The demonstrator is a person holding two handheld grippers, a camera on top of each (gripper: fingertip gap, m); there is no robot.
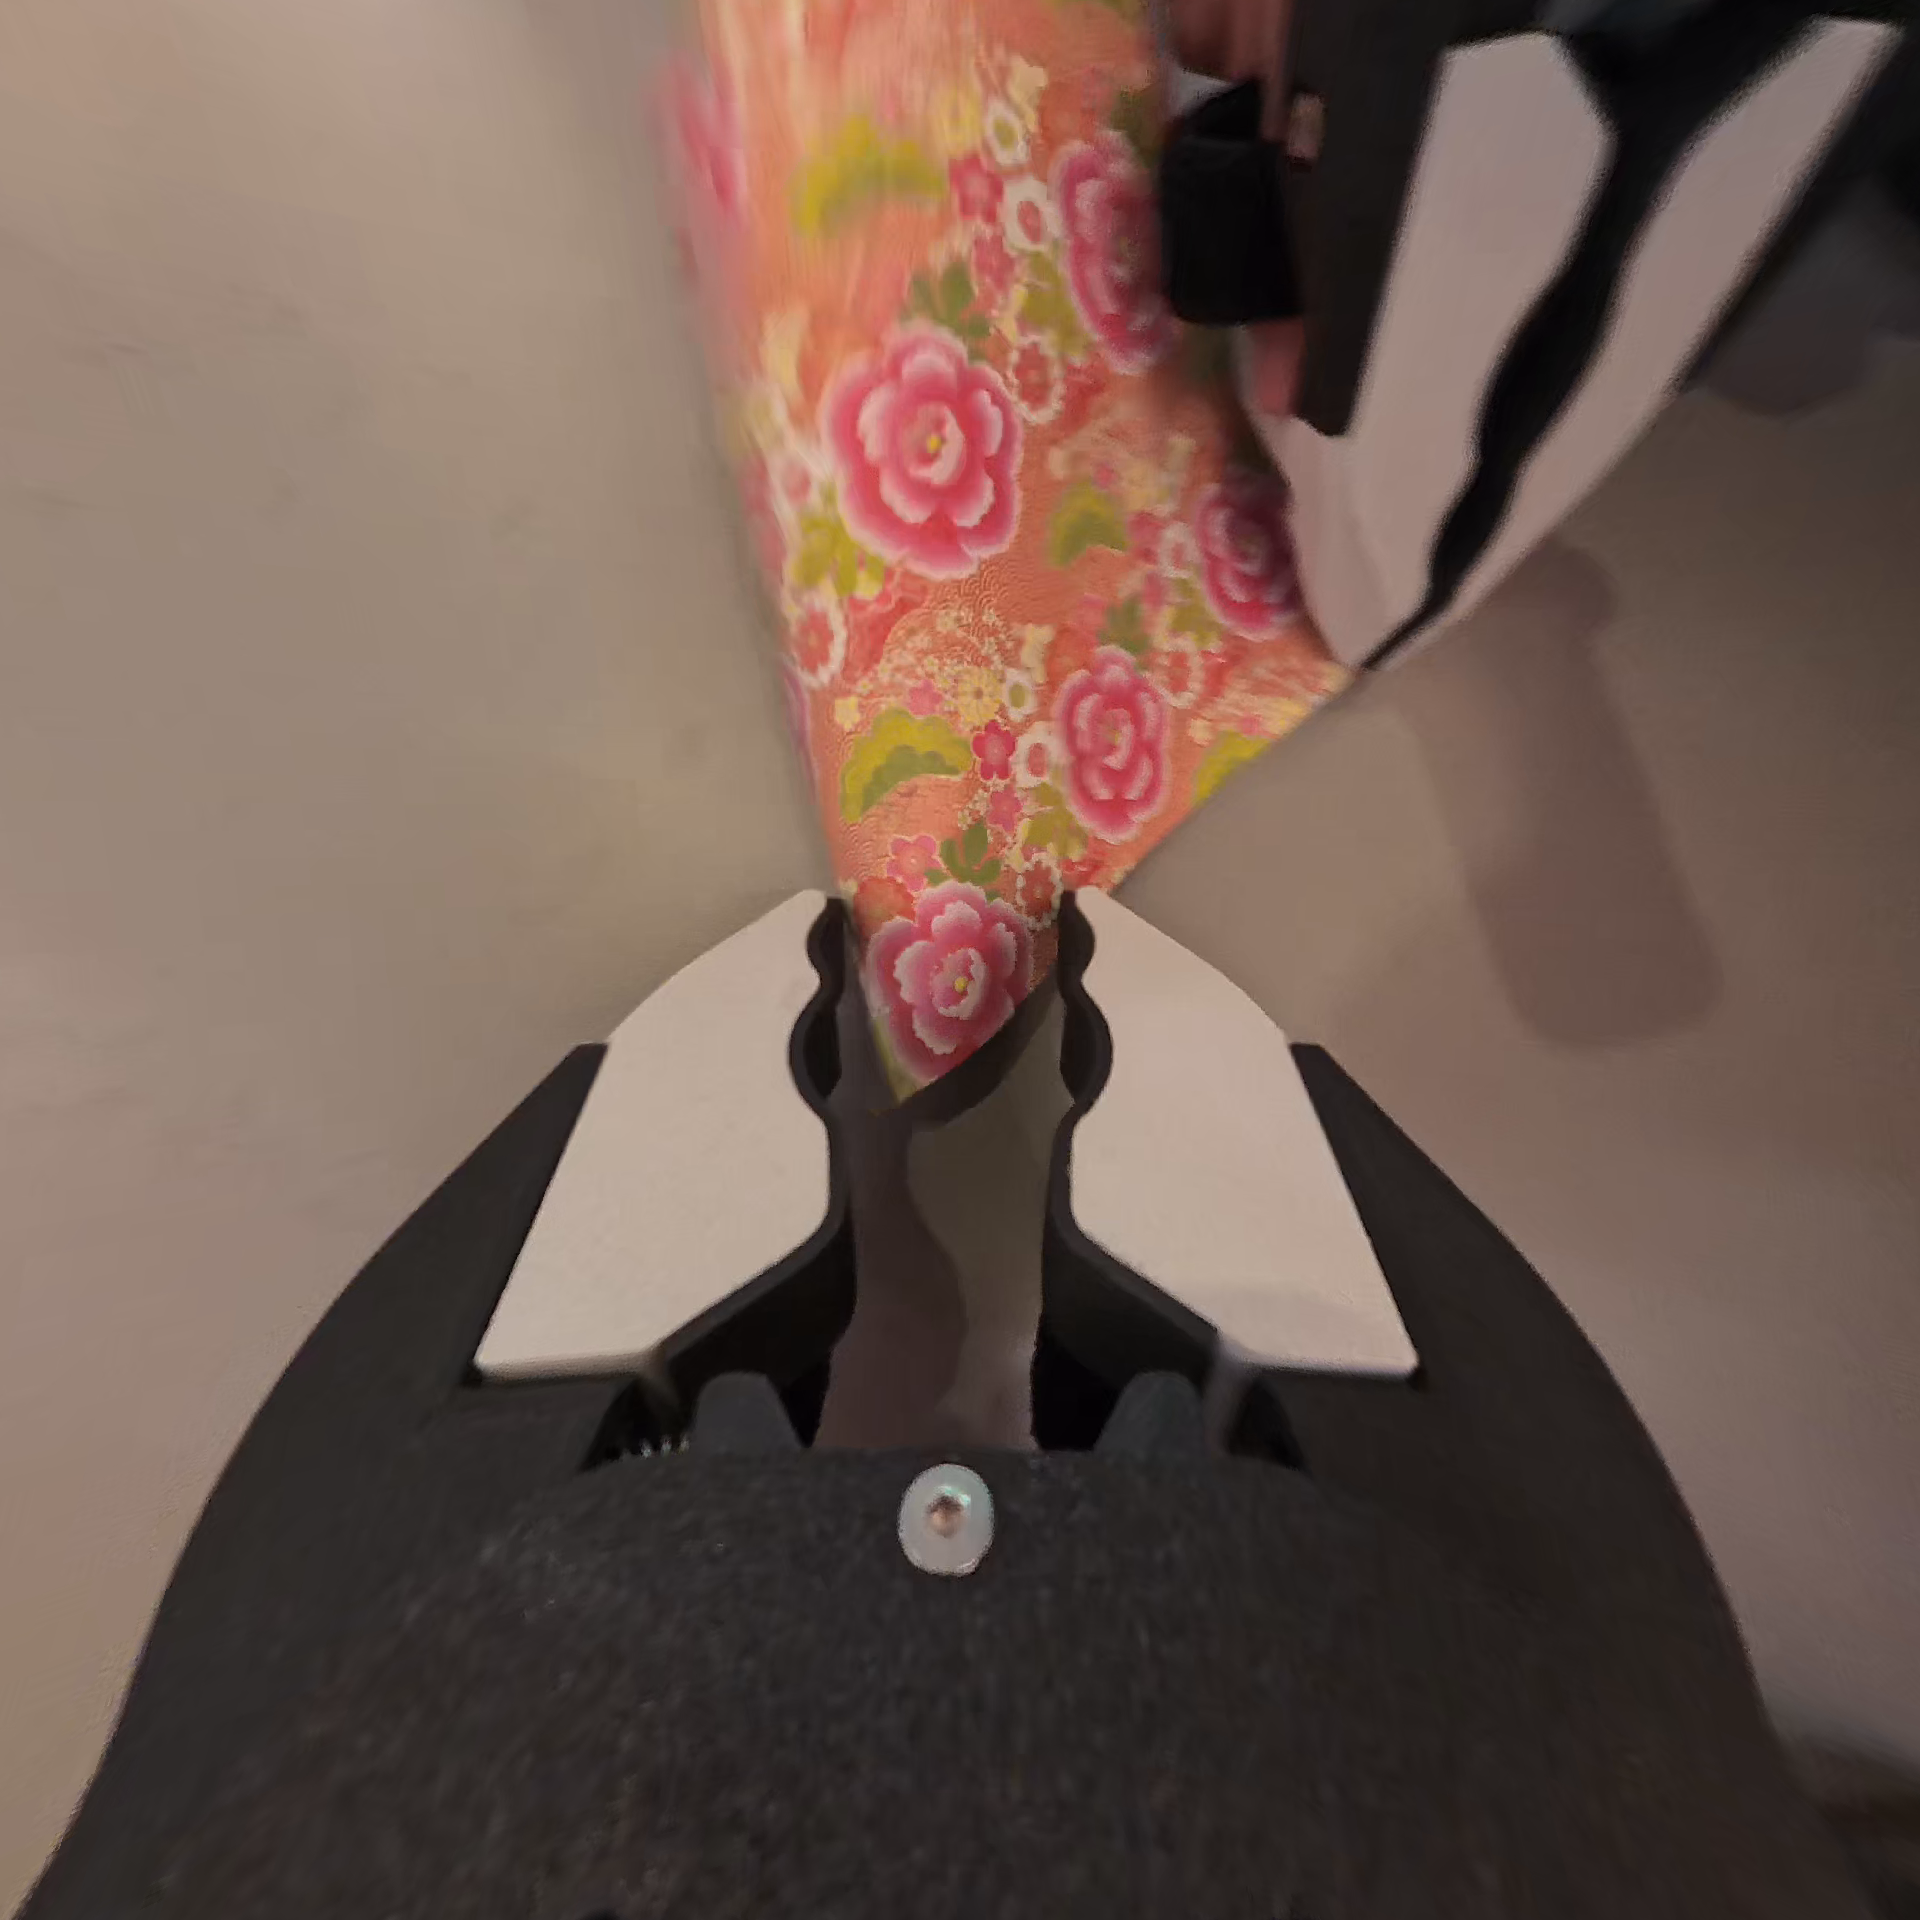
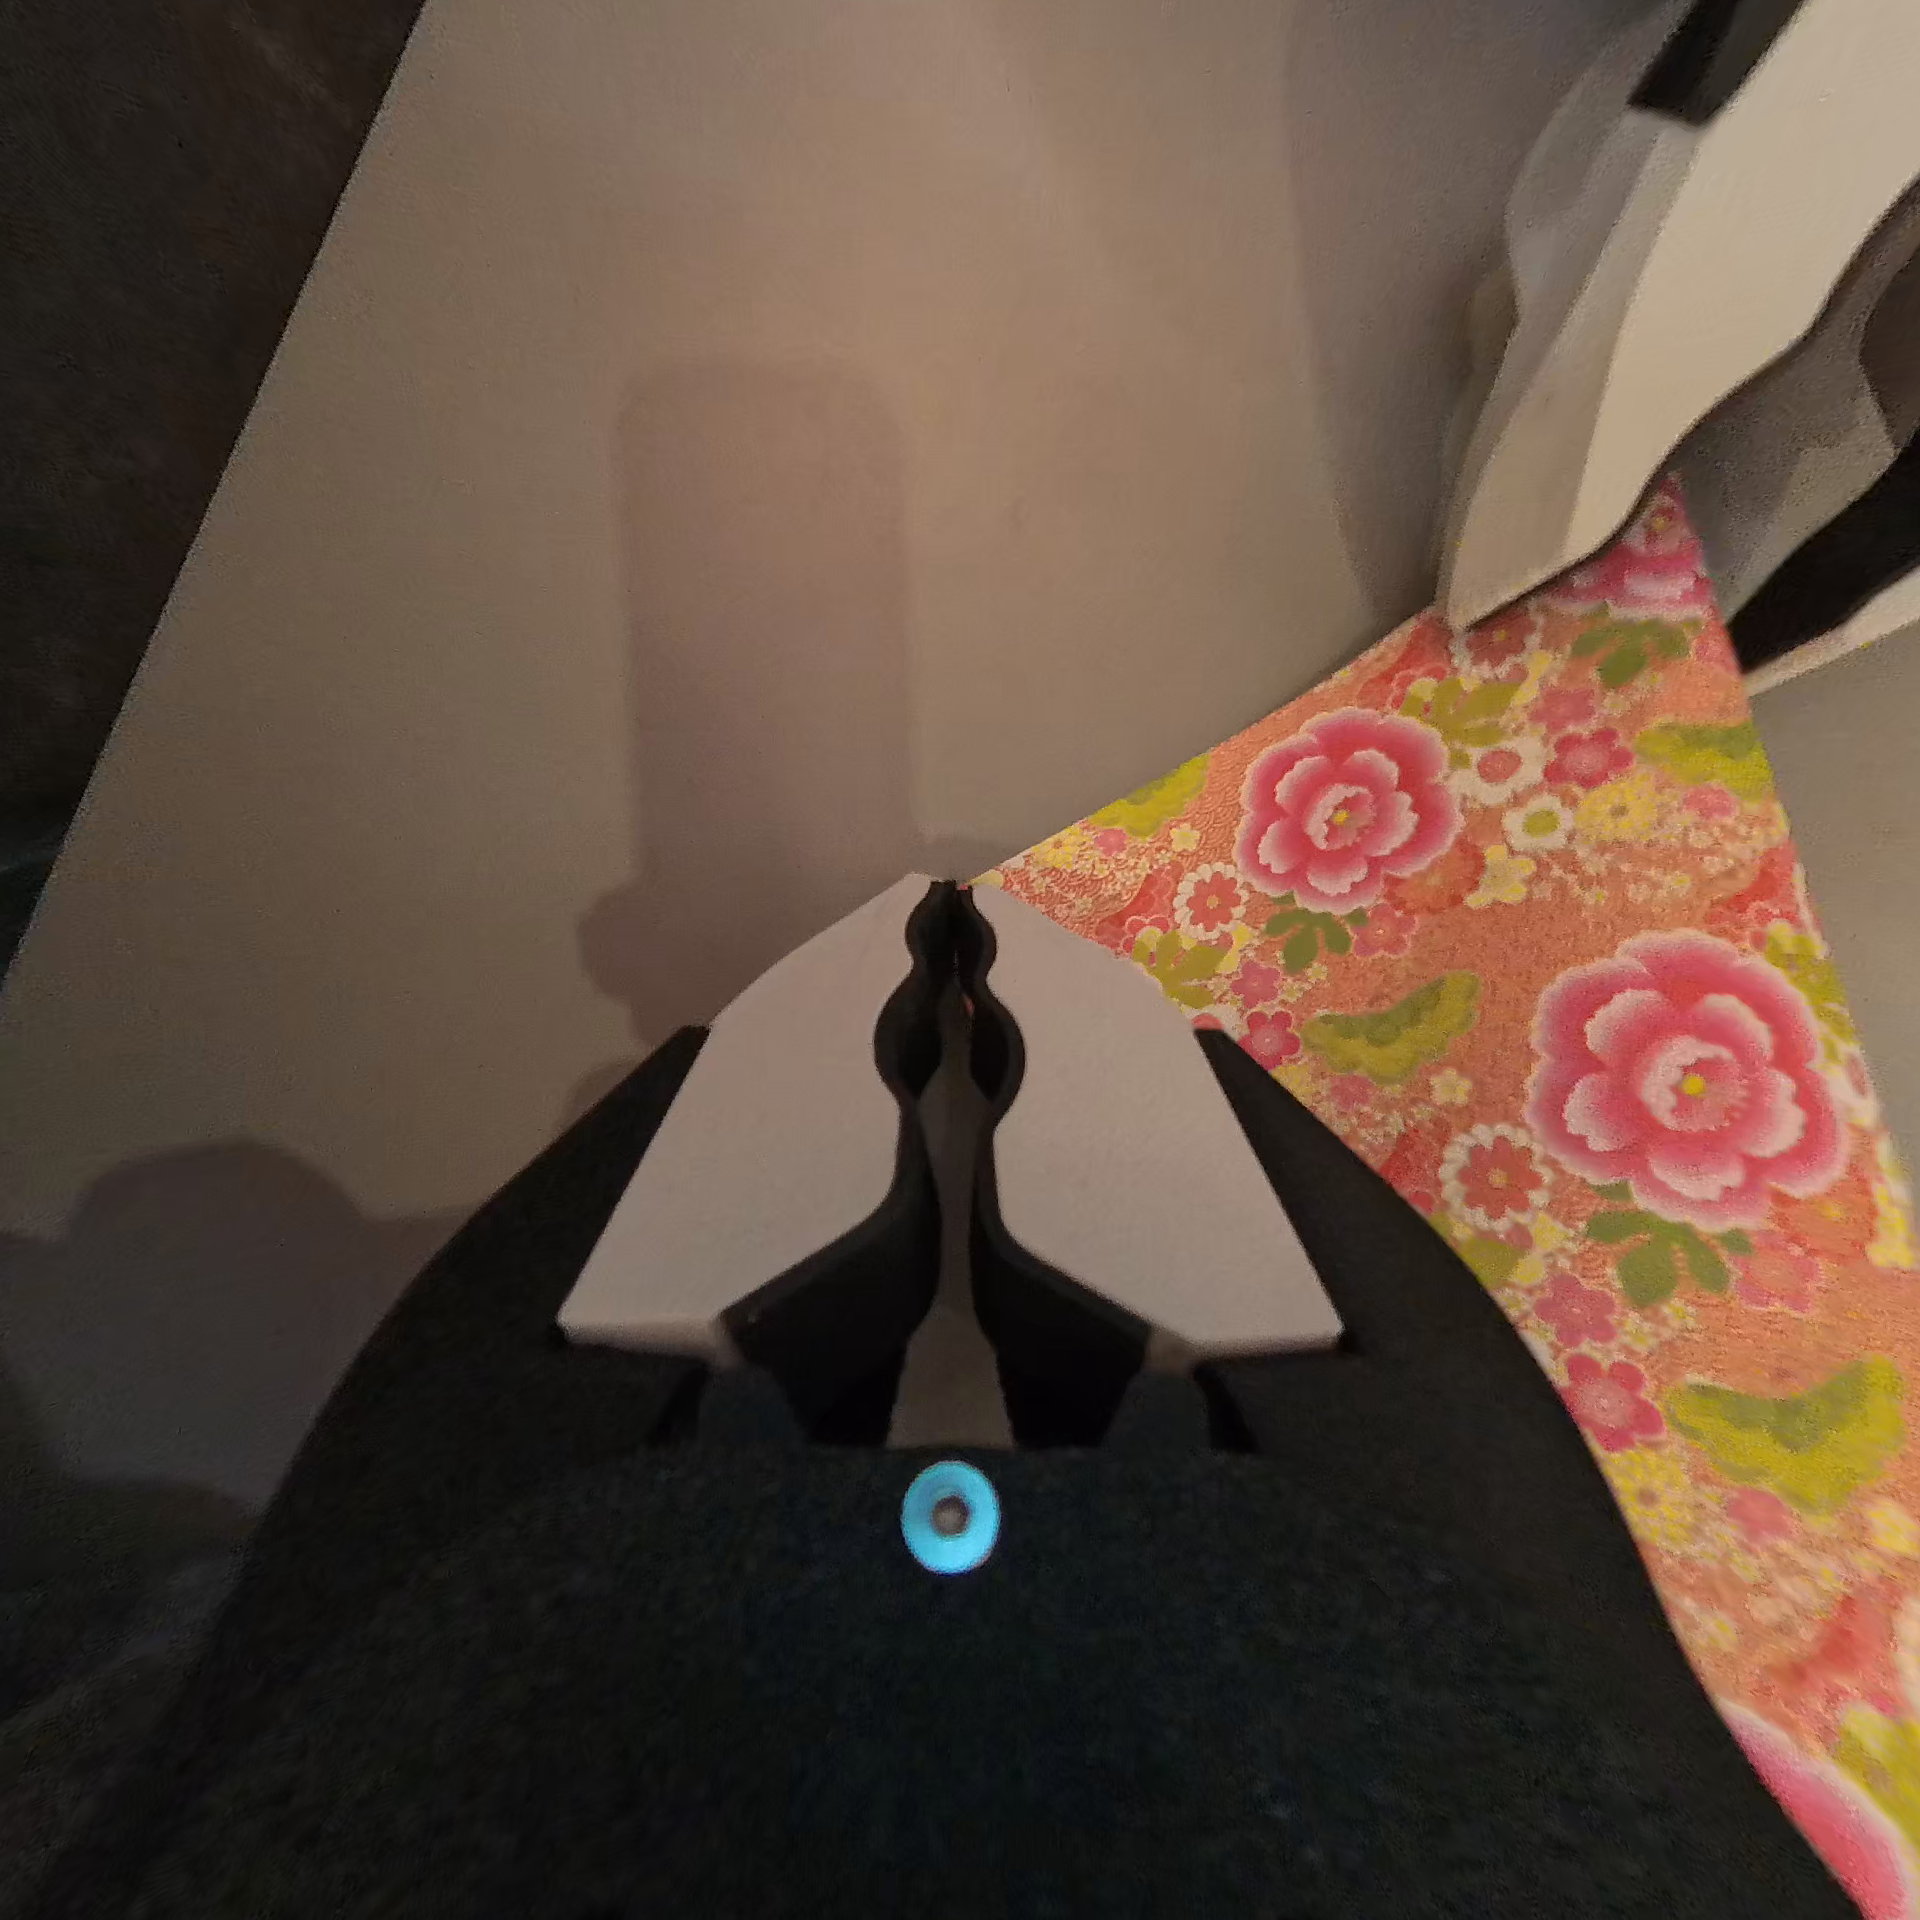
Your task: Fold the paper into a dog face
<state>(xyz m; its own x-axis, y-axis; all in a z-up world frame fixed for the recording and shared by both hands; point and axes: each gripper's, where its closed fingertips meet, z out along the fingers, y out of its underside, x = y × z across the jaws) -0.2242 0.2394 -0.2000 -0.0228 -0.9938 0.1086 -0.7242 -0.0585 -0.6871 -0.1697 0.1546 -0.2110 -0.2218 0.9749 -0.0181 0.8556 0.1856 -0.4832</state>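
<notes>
The paper (image 1: 987, 582) is a sheet with pink flowers and green leaves on orange, lifted off the beige table (image 1: 312, 520) and stretched between the two grippers. My left gripper (image 1: 951, 904) is open, and one corner of the paper lies between its fingers, against the left one. My right gripper (image 2: 951, 888) is shut on another corner of the paper (image 2: 1507, 1039), which spreads away to the right. The right gripper also shows in the left wrist view (image 1: 1392, 634) at the paper's right edge. The left gripper shows in the right wrist view (image 2: 1621, 623) at the far corner.
The beige table (image 2: 727, 312) carries the grippers' shadows. Its left edge runs diagonally in the right wrist view, with a dark area (image 2: 156, 312) beyond it. A hand (image 1: 1278, 364) holds the right gripper's black handle at the upper right of the left wrist view. Some 11 cm of space lies between my two pairs of fingers.
</notes>
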